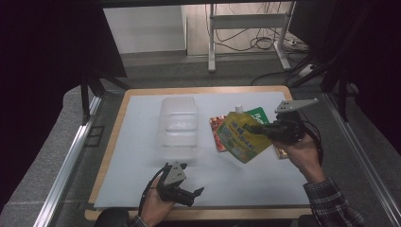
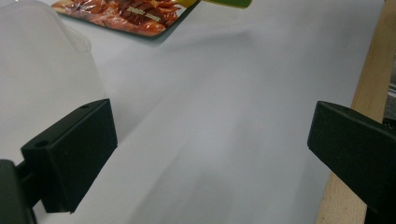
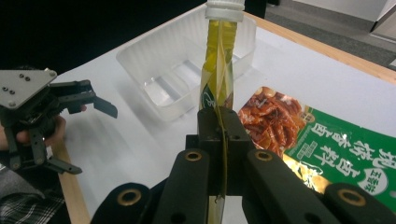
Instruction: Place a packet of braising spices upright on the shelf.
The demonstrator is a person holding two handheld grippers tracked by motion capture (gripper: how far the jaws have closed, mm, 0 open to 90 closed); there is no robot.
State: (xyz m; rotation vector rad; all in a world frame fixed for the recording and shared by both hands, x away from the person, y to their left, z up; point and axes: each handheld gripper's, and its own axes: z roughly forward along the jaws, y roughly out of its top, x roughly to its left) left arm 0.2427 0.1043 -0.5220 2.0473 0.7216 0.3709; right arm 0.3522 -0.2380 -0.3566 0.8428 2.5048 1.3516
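Note:
A yellow spout pouch with a white cap hangs tilted above the white mat, and my right gripper is shut on its edge. In the right gripper view the pouch stands edge-on between the closed jaws of that gripper. Under it lie a red snack packet and a green packet, both flat on the mat. My left gripper rests near the table's front edge, open, with nothing between its pads. A clear plastic container sits in front of it, empty.
The white mat covers a wooden table whose edge runs beside the left gripper. The clear container is close on the left in the left gripper view. The red packet and the green packet lie right of the container.

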